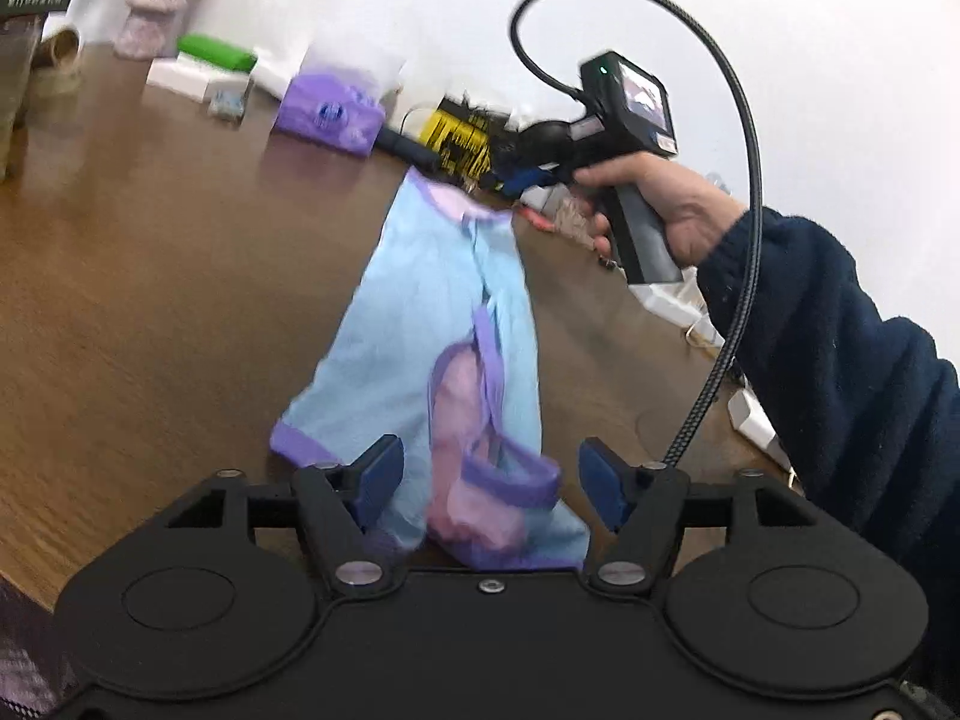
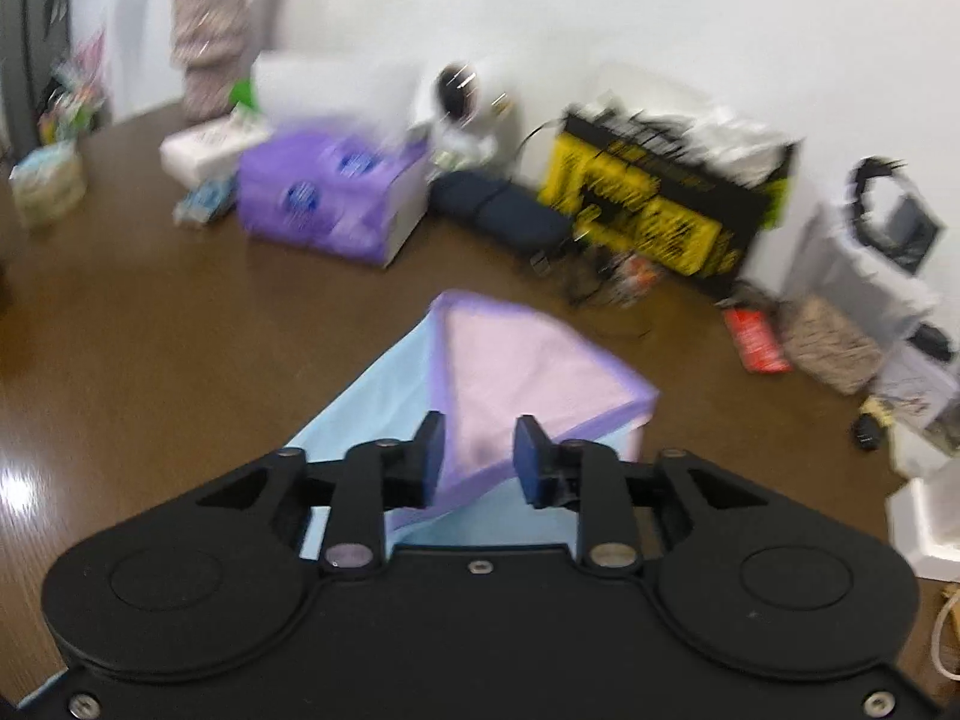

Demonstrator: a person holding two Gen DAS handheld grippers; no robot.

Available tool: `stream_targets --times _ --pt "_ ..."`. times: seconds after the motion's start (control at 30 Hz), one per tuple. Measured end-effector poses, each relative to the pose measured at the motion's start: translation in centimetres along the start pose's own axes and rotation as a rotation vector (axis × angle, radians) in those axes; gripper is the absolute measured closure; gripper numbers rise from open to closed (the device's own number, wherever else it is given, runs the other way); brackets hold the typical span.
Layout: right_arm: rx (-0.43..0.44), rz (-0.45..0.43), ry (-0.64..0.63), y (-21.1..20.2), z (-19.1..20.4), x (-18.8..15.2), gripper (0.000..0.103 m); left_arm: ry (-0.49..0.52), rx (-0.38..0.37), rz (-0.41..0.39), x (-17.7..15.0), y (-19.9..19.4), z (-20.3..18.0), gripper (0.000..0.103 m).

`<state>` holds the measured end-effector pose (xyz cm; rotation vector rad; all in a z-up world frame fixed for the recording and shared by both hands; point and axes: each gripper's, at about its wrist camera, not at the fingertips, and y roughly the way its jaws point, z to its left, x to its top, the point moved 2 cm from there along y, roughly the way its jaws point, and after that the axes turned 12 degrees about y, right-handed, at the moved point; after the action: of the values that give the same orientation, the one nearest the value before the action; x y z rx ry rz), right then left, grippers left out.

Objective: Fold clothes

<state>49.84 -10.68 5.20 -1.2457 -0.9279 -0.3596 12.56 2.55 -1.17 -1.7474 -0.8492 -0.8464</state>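
Both grippers hovering spread, nothing pinched. Left gripper (image 1: 491, 483) straddling shirt (image 1: 432, 312) cuff; right gripper (image 2: 478, 461) over pink corner. Pinch purple trim, lift evenly.

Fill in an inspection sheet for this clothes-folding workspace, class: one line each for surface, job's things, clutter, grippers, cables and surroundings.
Surface: brown wooden table.
Job's things: light-blue garment with purple trim, partly folded on the table.
Clutter: purple tissue pack, yellow-and-black bag, red packet, green item along the wall.
Grippers: left hand-held gripper open above the garment; right hand-held gripper open over the pink fold.
Cables: black braided cable arching from the right unit.
Surroundings: white wall.
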Motion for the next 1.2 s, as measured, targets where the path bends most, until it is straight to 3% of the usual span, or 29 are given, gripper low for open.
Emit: stream_targets --times 0.07,0.27,0.37,0.43,0.47,0.5,0.57,0.77,0.8,0.87,0.93,1.0,1.1,1.2 --pt "0.002 0.024 -0.006 0.0 -0.3 -0.2 0.051 0.001 -0.005 0.013 0.3 0.5 -0.1 0.039" --pt "0.052 0.137 -0.054 1.9 0.7 -2.2 0.05 0.116 -0.036 0.074 0.8 2.2 -1.4 0.041" --pt "0.054 0.167 -0.055 3.6 1.7 -2.7 0.052 0.121 -0.029 0.135 0.5 3.3 -1.1 0.083" --pt "0.046 0.171 -0.051 4.7 1.9 -2.8 0.072 0.105 -0.023 0.144 0.4 3.5 -0.7 0.091" --pt "0.037 0.172 -0.052 5.3 2.1 -2.8 0.077 0.098 -0.021 0.144 0.4 3.6 -0.5 0.093" --pt "0.028 0.172 -0.052 5.9 2.2 -2.9 0.091 0.078 -0.015 0.139 0.2 3.4 -0.1 0.094" --pt "0.024 0.157 -0.028 6.4 2.0 -2.8 0.093 0.039 -0.004 0.128 -0.1 3.0 0.5 0.096" --pt "-0.026 0.105 0.032 7.0 1.0 -2.6 0.095 -0.019 0.011 0.111 -0.2 2.0 1.5 0.096" --pt "-0.003 0.116 0.054 6.8 0.6 -2.7 0.092 -0.021 0.012 0.109 -0.2 1.8 1.5 0.094" --pt "0.011 0.099 0.071 6.1 0.1 -2.4 0.075 -0.018 0.02 0.09 0.1 1.2 1.5 0.09" --pt "-0.017 0.034 0.099 4.8 -1.3 -1.0 0.058 -0.006 0.026 0.072 0.5 1.2 1.6 0.079" --pt "-0.047 0.01 0.16 4.4 -2.9 0.3 0.054 0.016 0.04 0.013 1.1 0.5 1.3 0.056" --pt "-0.063 0.052 0.225 5.9 -4.9 1.3 0.054 0.04 0.058 -0.001 1.4 0.9 1.4 0.056" --pt "-0.093 0.097 0.228 7.9 -5.2 1.1 0.054 0.08 0.069 0.04 1.7 2.1 1.7 0.058"
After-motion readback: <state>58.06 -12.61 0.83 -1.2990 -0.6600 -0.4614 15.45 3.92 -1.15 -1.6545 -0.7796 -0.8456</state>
